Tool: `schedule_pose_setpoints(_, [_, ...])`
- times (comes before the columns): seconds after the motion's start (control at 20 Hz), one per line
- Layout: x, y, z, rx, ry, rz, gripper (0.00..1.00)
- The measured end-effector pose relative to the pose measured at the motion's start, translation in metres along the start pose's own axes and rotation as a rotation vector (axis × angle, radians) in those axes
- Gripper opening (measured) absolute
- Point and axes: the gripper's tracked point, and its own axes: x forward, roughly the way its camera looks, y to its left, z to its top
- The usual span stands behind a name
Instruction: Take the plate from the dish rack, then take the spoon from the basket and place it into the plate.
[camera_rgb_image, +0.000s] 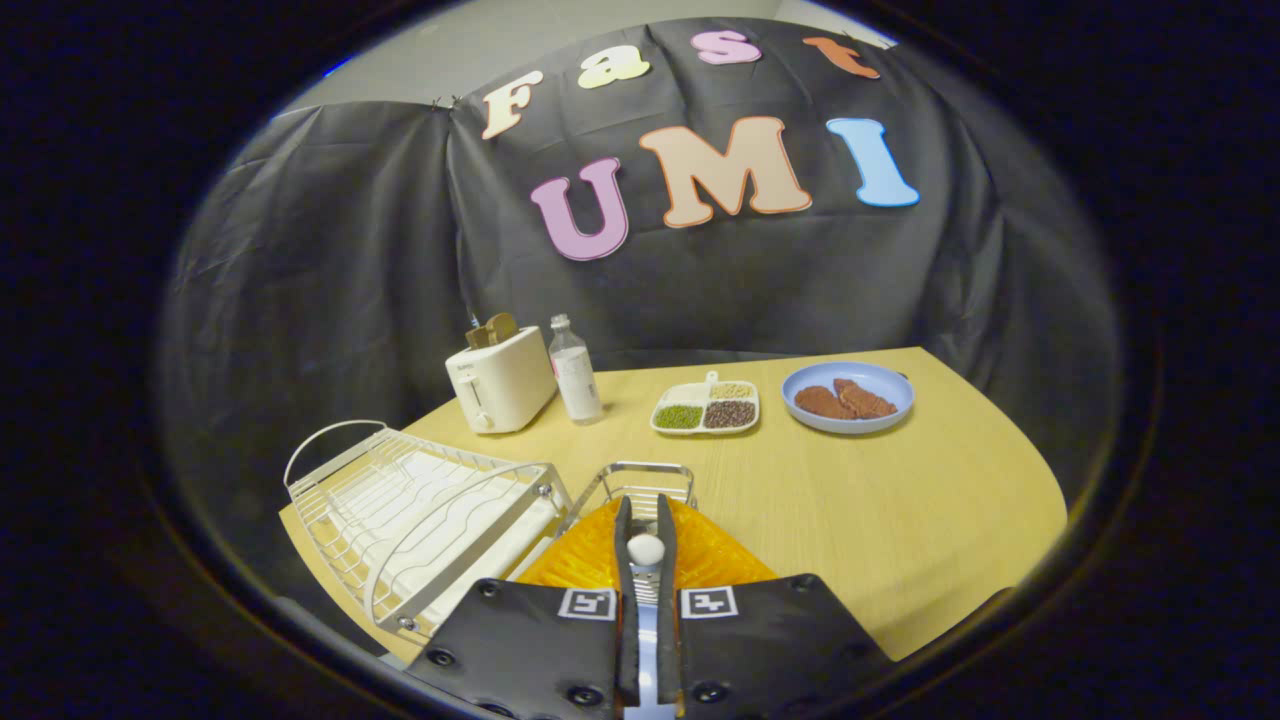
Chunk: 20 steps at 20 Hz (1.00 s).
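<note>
My gripper (645, 510) is shut on the spoon (645, 550). The spoon's pale rounded end sits between the two fingers, and its shiny stem runs back toward me. Right under the fingers lies the orange ribbed plate (715, 560) on the wooden table. The small wire basket (640, 472) stands just beyond the fingertips, at the plate's far edge. To the left of the plate sits the white wire dish rack (400, 510), with no dishes in it.
Further back on the table (900, 510) stand a cream toaster (498, 380) with toast in it, a clear bottle (574, 372), a white divided dish of beans (706, 408) and a blue plate with brown food (847, 397). Bare tabletop lies to the right.
</note>
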Motion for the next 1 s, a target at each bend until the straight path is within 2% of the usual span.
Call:
schedule_pose_setpoints(0.45, [-0.039,0.003,0.045,-0.013,-0.045,-0.065,0.09])
schedule_pose_setpoints(1.0, [-0.113,0.022,0.058,0.016,-0.105,-0.155,0.09])
